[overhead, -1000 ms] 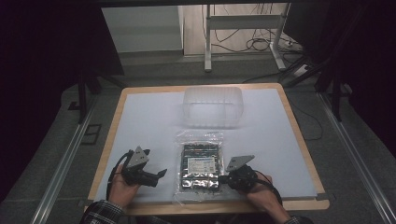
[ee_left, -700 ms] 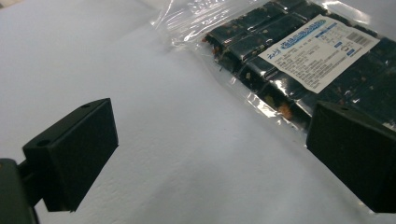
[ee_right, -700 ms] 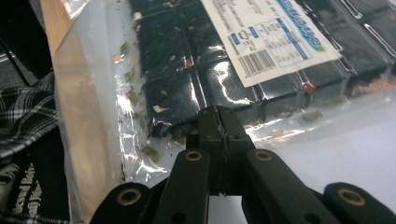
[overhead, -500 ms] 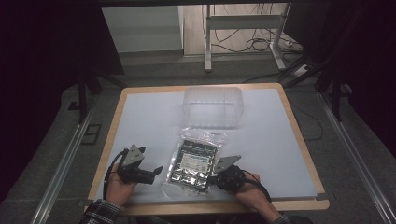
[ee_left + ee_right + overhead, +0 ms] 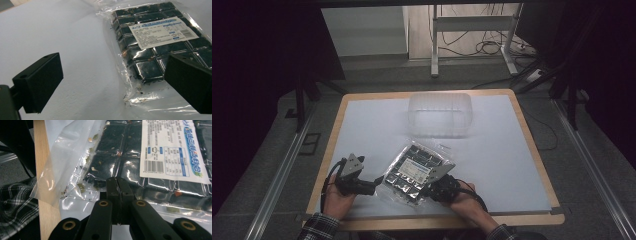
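A clear plastic bag of dark square pieces with a white label lies tilted on the white table top near the front edge. My right gripper is shut on the bag's clear near edge; in the right gripper view its jaws pinch the film just below the dark squares. To the bag's left, my left gripper stands open. In the left gripper view, one jaw rests over bare table and the other over the bag's corner, with the film's edge lying between them.
A clear plastic lidded container stands at the middle back of the white mat. The wooden table rim runs just behind both hands. A plaid sleeve lies beside the rim at the near left.
My right gripper has moved left with the bag's edge pinched, and the bag has turned from straight to tilted. The left gripper has shifted slightly and stays open beside the bag.
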Tool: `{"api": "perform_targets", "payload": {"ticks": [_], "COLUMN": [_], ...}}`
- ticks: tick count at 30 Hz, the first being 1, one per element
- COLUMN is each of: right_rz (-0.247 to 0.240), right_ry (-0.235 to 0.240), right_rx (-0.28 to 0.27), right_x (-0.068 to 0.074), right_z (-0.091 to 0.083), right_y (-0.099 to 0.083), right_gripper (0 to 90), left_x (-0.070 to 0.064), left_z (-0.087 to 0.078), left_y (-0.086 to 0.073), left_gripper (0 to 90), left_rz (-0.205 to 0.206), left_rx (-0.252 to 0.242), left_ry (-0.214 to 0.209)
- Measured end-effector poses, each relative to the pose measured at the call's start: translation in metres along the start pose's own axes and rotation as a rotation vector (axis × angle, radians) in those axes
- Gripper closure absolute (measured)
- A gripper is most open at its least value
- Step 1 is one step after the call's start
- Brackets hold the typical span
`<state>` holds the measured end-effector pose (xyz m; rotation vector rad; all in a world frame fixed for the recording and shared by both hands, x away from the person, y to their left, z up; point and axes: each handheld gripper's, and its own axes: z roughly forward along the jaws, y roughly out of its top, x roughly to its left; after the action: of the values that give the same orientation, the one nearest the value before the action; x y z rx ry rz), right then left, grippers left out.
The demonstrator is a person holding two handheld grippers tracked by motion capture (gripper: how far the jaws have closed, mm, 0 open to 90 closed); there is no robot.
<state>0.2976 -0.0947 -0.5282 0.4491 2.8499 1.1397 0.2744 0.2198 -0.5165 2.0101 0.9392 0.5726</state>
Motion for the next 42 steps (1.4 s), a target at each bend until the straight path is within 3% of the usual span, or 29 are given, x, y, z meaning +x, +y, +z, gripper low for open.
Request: {"api": "perform_targets", "payload": {"ticks": [15, 18, 24, 36, 42], "right_rz": [0.007, -0.011, 0.010, 0.045, 0.098], "right_ry": [0.052, 0.047, 0.040, -0.080, -0.127], "right_rx": [-0.016, -0.005, -0.016, -0.050, -0.067], "right_x": [0.007, 0.007, 0.002, -0.026, -0.042], "right_z": [0.026, 0.026, 0.019, -0.011, -0.023], "right_y": [0.021, 0.023, 0.023, 0.022, 0.020], "right_gripper": [89.2, 88.6, 84.3, 72.3, 64.9], "left_x": [0.002, 0.003, 0.003, 0.002, 0.001], "left_z": [0.000, -0.001, -0.001, 0.000, 0.001], "left_y": [0.000, 0.000, 0.000, -0.001, -0.001], "left_gripper": [2.2, 2.3, 2.4, 2.4, 2.5], "left_rz": [-0.001, -0.004, -0.004, -0.003, 0.002], "left_rx": [0.005, 0.003, 0.003, 0.010, 0.017], "left_ry": [0.010, 0.010, 0.009, 0.005, 0.003]}}
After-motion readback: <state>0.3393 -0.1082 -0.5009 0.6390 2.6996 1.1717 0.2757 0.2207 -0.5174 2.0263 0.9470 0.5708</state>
